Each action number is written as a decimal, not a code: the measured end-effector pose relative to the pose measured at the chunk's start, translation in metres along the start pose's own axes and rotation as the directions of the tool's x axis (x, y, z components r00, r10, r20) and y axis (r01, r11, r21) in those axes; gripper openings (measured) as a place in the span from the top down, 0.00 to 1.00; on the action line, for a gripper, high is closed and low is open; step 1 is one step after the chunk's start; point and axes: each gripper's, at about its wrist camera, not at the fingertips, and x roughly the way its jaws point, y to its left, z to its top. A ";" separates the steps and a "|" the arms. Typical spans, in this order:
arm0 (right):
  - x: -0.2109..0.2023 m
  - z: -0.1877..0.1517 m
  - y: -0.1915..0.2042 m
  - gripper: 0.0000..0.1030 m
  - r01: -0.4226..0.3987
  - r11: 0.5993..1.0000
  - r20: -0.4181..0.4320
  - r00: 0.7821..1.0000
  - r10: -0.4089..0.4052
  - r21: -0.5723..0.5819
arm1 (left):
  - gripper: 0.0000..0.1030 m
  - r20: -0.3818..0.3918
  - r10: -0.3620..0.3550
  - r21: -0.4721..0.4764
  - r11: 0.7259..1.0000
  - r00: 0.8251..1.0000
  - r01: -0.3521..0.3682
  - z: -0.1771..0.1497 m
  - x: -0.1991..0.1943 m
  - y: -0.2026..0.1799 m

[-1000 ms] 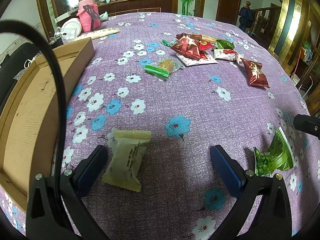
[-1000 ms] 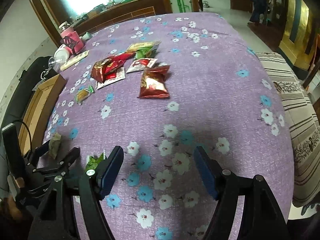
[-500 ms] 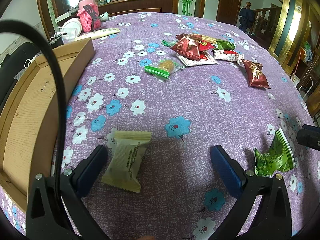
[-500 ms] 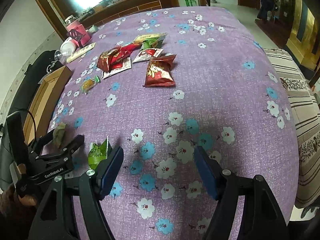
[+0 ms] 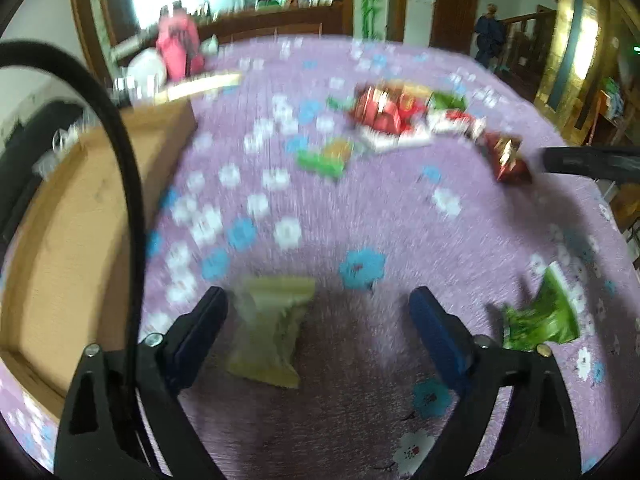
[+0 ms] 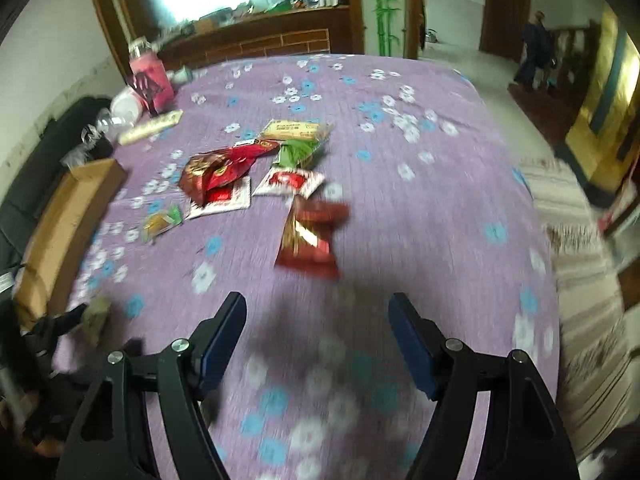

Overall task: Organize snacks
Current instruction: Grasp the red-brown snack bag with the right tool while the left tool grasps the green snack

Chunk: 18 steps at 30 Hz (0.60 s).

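Wrapper of pale snack packet (image 5: 272, 328) looks light, crinkly; left gripper (image 5: 316, 334) fingers closing, not yet pinching; grip its middle; right gripper (image 6: 318, 344) empty, spread.

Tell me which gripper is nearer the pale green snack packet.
Left. The left gripper has the pale green snack packet between its closing jaws; the right gripper hangs open over bare cloth, well away from it.

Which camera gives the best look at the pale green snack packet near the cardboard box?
The left wrist view. There the pale green packet lies large and close between the closing jaws of the left gripper, beside the cardboard box, though blurred. The right wrist view shows it only as a small smear at the far left edge.
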 end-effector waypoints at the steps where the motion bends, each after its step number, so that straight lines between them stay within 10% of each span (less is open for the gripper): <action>1: 0.009 0.006 0.001 0.28 -0.010 1.000 -0.017 1.000 0.010 0.005 | 0.10 0.028 0.015 0.009 1.000 0.999 -0.016 0.005 -0.008 0.000; 7: 0.056 0.034 0.011 0.29 0.020 0.999 -0.105 0.994 -0.016 0.036 | 0.09 -0.053 -0.110 -0.090 0.990 0.993 0.105 0.025 -0.019 0.003; 10: 0.066 0.034 0.018 0.64 0.041 0.999 -0.119 0.992 -0.044 -0.027 | 0.09 -0.099 -0.133 -0.066 0.990 0.986 0.127 0.024 -0.019 -0.022; 18: 0.044 0.018 -0.009 0.68 0.015 0.996 -0.110 0.994 -0.025 -0.084 | 0.09 -0.138 -0.161 0.017 0.986 0.977 0.165 0.009 -0.025 -0.085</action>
